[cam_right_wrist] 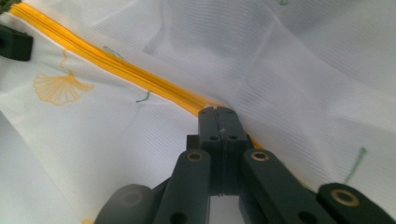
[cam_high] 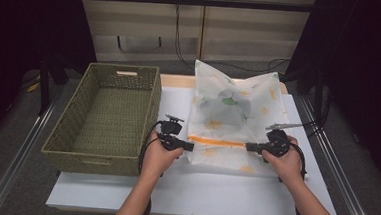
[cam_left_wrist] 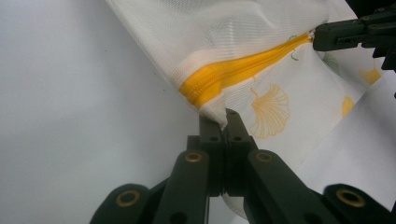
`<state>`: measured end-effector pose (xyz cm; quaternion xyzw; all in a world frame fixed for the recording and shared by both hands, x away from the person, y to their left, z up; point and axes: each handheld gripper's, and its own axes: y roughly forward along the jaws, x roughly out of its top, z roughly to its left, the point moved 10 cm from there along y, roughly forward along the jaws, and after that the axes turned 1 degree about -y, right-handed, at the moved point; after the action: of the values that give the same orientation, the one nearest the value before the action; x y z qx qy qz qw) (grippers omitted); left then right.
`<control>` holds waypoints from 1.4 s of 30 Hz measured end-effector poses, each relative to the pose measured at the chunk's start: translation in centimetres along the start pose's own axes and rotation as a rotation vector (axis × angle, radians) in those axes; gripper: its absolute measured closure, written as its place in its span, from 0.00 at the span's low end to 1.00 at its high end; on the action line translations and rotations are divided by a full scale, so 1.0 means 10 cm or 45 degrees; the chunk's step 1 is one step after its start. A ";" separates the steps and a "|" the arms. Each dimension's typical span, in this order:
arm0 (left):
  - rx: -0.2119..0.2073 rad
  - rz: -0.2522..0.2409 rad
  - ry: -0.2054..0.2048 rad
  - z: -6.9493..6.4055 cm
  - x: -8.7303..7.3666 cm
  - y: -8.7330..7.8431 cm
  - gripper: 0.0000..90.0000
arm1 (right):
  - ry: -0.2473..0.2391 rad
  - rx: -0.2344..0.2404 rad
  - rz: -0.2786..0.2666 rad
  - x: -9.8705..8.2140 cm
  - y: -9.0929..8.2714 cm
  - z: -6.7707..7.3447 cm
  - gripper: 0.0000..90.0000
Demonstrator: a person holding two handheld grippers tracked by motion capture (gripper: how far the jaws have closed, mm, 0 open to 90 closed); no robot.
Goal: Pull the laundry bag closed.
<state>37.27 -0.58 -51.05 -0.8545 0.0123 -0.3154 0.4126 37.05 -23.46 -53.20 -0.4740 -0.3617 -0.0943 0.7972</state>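
A white mesh bag (cam_high: pixel 233 115) printed with yellow and green leaves stands on the white table (cam_high: pixel 193 188), its orange zipper (cam_high: pixel 216 141) running across the near side. My left gripper (cam_high: pixel 191 147) is shut on the bag's left edge, just below the zipper's left end (cam_left_wrist: pixel 205 86). My right gripper (cam_high: pixel 248 146) is shut on the bag at the zipper's right end. In the left gripper view the pinched cloth (cam_left_wrist: pixel 219 116) sits between the closed jaws. In the right gripper view the closed jaws cover the zipper (cam_right_wrist: pixel 140 79), and the bag (cam_right_wrist: pixel 280 70) bulges behind it.
A woven green-brown basket (cam_high: pixel 78 113) with nothing in it stands at the table's left, close to my left hand. Cables trail from both grippers. Dark frame rails run along both sides of the table.
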 end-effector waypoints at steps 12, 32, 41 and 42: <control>0.007 0.007 0.001 0.02 0.00 -0.01 0.99 | 0.026 -0.005 -0.022 -0.04 -0.10 -0.12 1.00; 0.016 0.036 0.000 0.05 -0.03 0.00 0.99 | 0.022 -0.059 -0.018 -0.09 -0.19 -0.25 1.00; 0.019 0.039 -0.010 0.05 -0.05 0.01 0.99 | 0.024 -0.060 -0.027 -0.09 -0.23 -0.29 1.00; 0.020 0.027 -0.029 0.05 -0.04 0.02 0.99 | 0.020 -0.059 -0.026 -0.09 -0.23 -0.29 1.00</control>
<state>37.25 -0.30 -51.66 -0.8545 0.0144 -0.3014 0.4229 36.66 -27.27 -53.04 -0.4878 -0.3580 -0.1144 0.7879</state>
